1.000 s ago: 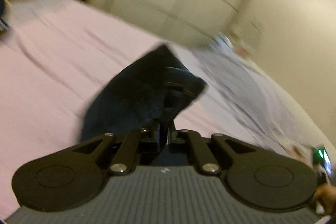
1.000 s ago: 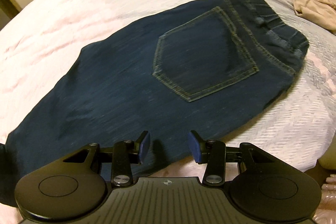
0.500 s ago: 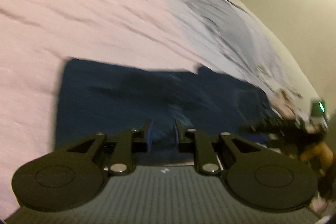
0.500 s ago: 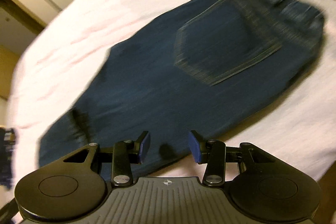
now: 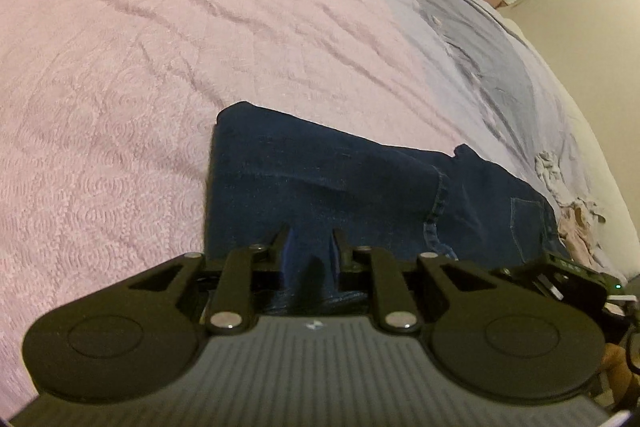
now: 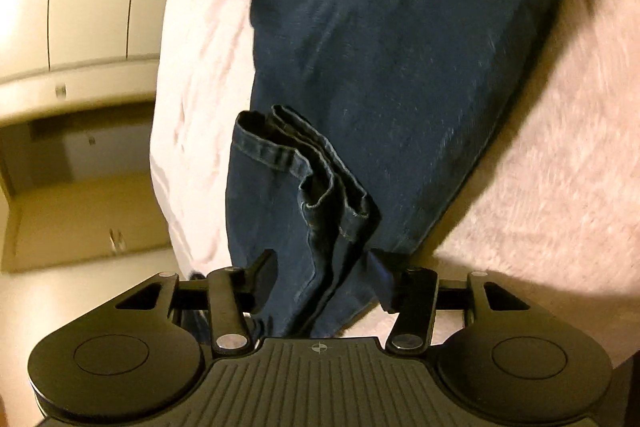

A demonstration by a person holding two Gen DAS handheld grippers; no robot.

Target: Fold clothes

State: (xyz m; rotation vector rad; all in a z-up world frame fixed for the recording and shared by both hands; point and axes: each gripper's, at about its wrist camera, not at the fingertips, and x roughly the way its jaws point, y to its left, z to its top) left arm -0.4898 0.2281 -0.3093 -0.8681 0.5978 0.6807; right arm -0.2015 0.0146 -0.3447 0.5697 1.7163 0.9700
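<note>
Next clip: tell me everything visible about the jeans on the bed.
The jeans are dark blue denim with lighter stitching. They lie folded over on the pink bedspread, the stitched leg hems resting on top and a back pocket showing toward the right. The left gripper and the right gripper each stand open, straddling the near edge of the fabric; whether the fingers touch it is unclear.

Dark blue jeans point(image 5: 320, 179) lay folded over on pink bed cover, leg doubled back toward seat, hems stacked atop thigh. Back pocket faced up, pale stitching visible. In right wrist view, jeans point(image 6: 400, 47) showed hem ends bunched in layers near bed edge.
</note>
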